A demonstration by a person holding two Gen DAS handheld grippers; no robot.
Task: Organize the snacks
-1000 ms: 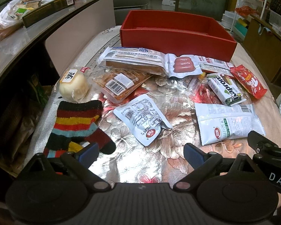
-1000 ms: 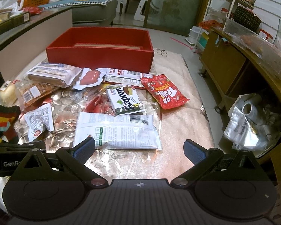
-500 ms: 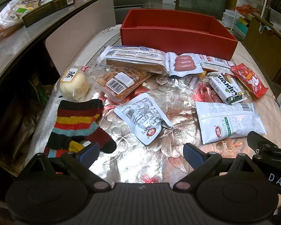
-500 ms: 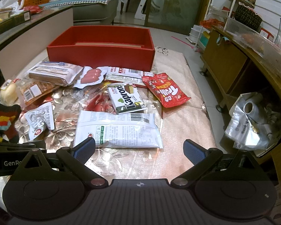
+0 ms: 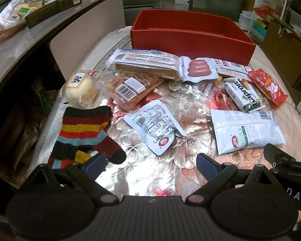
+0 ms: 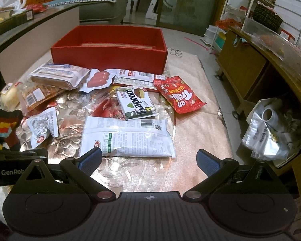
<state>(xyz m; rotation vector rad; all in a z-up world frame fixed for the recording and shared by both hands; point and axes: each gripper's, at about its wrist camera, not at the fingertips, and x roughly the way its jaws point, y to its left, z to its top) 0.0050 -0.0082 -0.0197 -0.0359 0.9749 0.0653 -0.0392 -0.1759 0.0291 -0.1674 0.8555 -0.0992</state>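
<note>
A red open box point(image 5: 190, 38) point(image 6: 110, 50) stands at the table's far end. Snack packets lie scattered before it: a large white pouch point(image 5: 246, 130) point(image 6: 128, 138), a small white sachet point(image 5: 154, 124) point(image 6: 43, 124), a Kapron wafer pack point(image 5: 244, 96) point(image 6: 137, 102), a red candy bag point(image 5: 267, 86) point(image 6: 178, 93), a sausage pack point(image 5: 198, 68) point(image 6: 99, 79), a long biscuit pack point(image 5: 144, 64) point(image 6: 58, 75), an orange pack point(image 5: 130, 88) and a wrapped bun point(image 5: 80, 91). My left gripper point(image 5: 151, 165) is open and empty above the near table. My right gripper point(image 6: 148, 161) is open and empty just before the large white pouch.
A striped knit glove point(image 5: 84, 134) lies at the near left. A curved counter point(image 5: 30, 28) with bags runs along the left. A wooden cabinet point(image 6: 244, 64) and a bin of foil wrappers point(image 6: 271, 130) stand to the right of the table.
Both grippers have drifted slightly forward toward the snacks. Both stay open and nothing on the table has moved.
</note>
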